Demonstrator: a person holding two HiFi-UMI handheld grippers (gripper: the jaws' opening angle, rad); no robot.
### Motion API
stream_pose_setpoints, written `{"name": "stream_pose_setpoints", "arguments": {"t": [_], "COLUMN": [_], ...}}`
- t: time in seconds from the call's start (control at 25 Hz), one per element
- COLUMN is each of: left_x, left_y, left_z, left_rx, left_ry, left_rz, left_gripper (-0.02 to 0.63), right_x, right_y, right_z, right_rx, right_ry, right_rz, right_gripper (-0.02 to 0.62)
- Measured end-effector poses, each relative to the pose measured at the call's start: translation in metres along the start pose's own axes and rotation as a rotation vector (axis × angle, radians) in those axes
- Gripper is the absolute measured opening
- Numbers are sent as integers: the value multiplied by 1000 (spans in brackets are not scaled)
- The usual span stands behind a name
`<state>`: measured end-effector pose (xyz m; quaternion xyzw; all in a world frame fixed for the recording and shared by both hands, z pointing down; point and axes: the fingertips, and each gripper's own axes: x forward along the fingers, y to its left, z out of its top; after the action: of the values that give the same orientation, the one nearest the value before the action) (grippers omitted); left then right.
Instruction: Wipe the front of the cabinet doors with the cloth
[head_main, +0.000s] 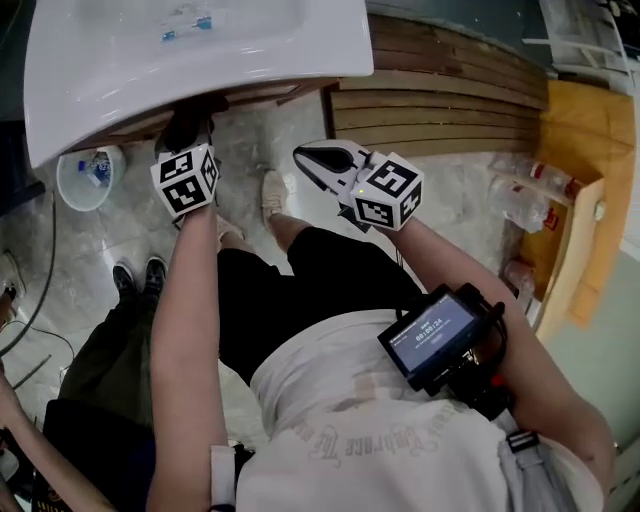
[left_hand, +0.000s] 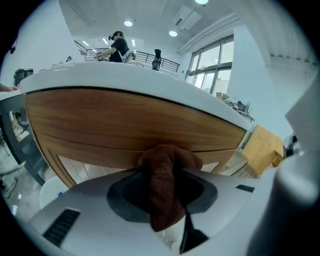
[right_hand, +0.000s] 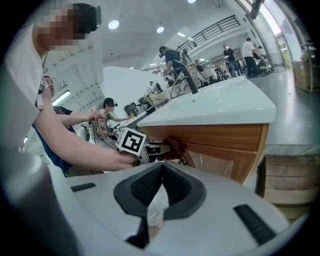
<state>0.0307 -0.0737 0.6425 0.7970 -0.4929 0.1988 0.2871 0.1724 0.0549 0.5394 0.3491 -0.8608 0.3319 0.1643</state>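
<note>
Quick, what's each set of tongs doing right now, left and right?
Left tongs: closed on the brown cloth, against the cabinet front.
Right tongs: closed, holding nothing.

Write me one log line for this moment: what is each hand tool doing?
left gripper: jaws shut on cloth | cloth: against cabinet front | right gripper: jaws shut, empty, off the cabinet
</note>
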Motion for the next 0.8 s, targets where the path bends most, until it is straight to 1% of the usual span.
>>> {"name": "stream_pose_setpoints", "arguments": {"t": [0.04,0.12,0.2,0.28,0.32,0.36,0.48,0.56,0.6,0.72,0.8], "left_x": [-1,0,15,42,49,49,26,21,24,37,50], "left_y": [0,-11,-27,-40,-47,-57,-93,-112,-120,-145,-161], "left_z": [-2,-9,-4,10,9,0,-43,-59,-58,-38,-36], "left_rx": [10,36,65,80,82,82,79,80,83,121,141], "left_ry": [8,24,18,-15,-18,0,123,165,166,140,136], "left_rz": [9,-1,-14,-4,-4,-15,-86,-124,-140,-199,-241], "left_gripper": [135,135,135,135,135,135,135,135,135,135,135], "right_x": [0,-4,-7,-8,-11,-15,-34,-40,-41,-40,-40], "right_y": [2,1,-13,-35,-41,-41,-19,-13,-14,-26,-36], "right_z": [-1,-5,-1,10,10,4,-28,-37,-35,-17,-16], "right_rx": [0,0,-20,-56,-59,-43,45,74,77,65,44], "right_ry": [2,6,-3,-28,-37,-39,-12,-1,-1,-11,-10], "right_rz": [3,5,8,16,19,17,2,-3,-5,-6,-4], "right_gripper": [14,14,14,14,14,14,14,14,14,14,14]}}
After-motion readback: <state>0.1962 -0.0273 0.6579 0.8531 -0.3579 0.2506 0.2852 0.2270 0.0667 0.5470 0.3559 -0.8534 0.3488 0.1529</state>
